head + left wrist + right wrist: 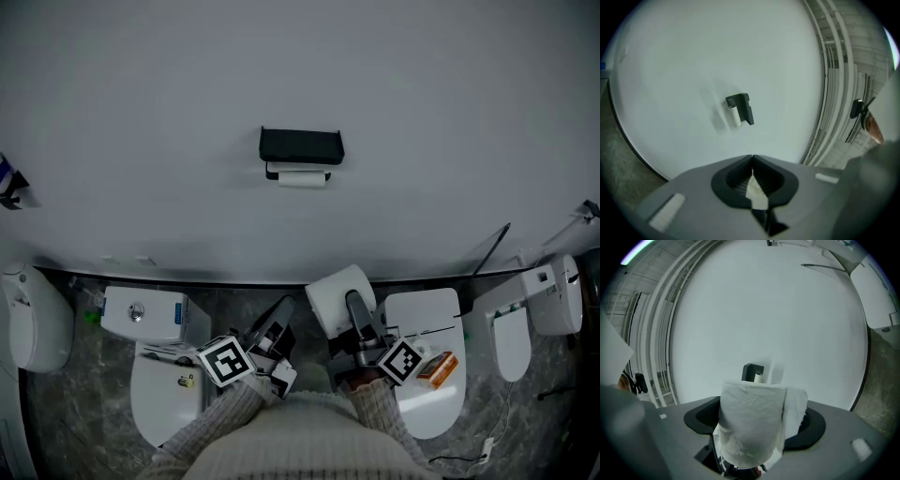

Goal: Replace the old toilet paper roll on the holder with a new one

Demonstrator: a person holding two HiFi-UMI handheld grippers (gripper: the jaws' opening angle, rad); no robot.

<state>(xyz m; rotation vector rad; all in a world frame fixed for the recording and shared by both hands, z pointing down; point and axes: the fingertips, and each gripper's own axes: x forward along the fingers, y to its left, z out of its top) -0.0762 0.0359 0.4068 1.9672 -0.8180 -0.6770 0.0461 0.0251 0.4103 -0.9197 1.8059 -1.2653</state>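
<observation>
Black holder (301, 145) fixed to the pale wall (422, 94), with the old roll (303, 178), nearly spent, hung just beneath its shelf; new roll (337, 295), full and white, clamped upright between the fingers of the right gripper (354, 302), well apart from the holder and below it in the head view; fingers of the left gripper (284, 307) closed together, pinching a pale scrap (757, 193), near the right gripper; both grippers aimed at the wall; orange box (438, 367) lying on a white toilet lid (422, 314) at lower right.
</observation>
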